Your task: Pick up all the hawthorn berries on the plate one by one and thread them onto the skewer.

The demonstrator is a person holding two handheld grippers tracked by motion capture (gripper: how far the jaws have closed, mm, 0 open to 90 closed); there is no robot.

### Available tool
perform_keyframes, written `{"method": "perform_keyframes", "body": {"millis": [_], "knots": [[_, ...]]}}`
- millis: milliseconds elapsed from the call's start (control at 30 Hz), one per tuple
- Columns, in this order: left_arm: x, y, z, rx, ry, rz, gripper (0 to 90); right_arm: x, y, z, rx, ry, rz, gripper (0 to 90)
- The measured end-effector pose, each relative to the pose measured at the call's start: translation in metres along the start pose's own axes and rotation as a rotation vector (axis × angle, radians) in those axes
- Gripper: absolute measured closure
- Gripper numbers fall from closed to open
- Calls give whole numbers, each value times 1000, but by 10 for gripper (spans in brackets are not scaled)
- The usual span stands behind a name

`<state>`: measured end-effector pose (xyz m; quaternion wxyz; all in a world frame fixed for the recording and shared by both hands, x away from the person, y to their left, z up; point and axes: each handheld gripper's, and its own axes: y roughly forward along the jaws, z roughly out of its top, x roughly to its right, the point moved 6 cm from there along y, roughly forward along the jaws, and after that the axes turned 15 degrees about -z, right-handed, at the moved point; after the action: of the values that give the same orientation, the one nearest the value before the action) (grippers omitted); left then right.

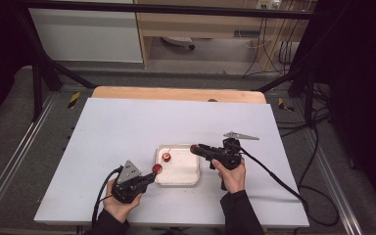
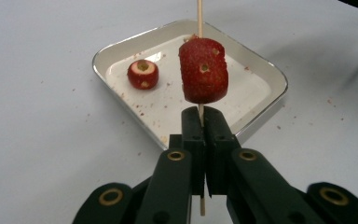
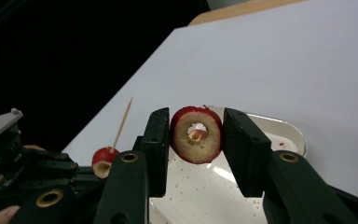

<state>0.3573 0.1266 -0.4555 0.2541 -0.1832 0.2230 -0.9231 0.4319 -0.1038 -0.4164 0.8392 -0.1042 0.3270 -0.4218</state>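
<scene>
White table (image 1: 127, 127) bore a tray (image 1: 188, 178) holding one fruit piece (image 1: 166, 157). Left gripper (image 2: 200, 119) clamped a skewer (image 2: 199, 14), its lower end hidden, through a red fruit (image 2: 204, 71); right gripper (image 3: 196, 135) pinched a cored fruit (image 3: 196, 134) over the tray.

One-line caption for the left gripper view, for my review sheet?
Left gripper clamps a wooden skewer carrying one red fruit piece, above a white tray holding another piece.
</scene>
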Motion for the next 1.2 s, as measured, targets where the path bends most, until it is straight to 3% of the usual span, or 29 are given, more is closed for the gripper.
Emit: {"method": "perform_keyframes", "body": {"millis": [467,867,1200], "knots": [[15,19,22,49,0,-15,880,-5,-6,16,189,122,40,631],[22,26,29,66,-1,-25,880,-7,-9,26,282,177,54,632],[30,36,35,80,-7,-38,880,-8,-8,28,315,214,69,633]]}}
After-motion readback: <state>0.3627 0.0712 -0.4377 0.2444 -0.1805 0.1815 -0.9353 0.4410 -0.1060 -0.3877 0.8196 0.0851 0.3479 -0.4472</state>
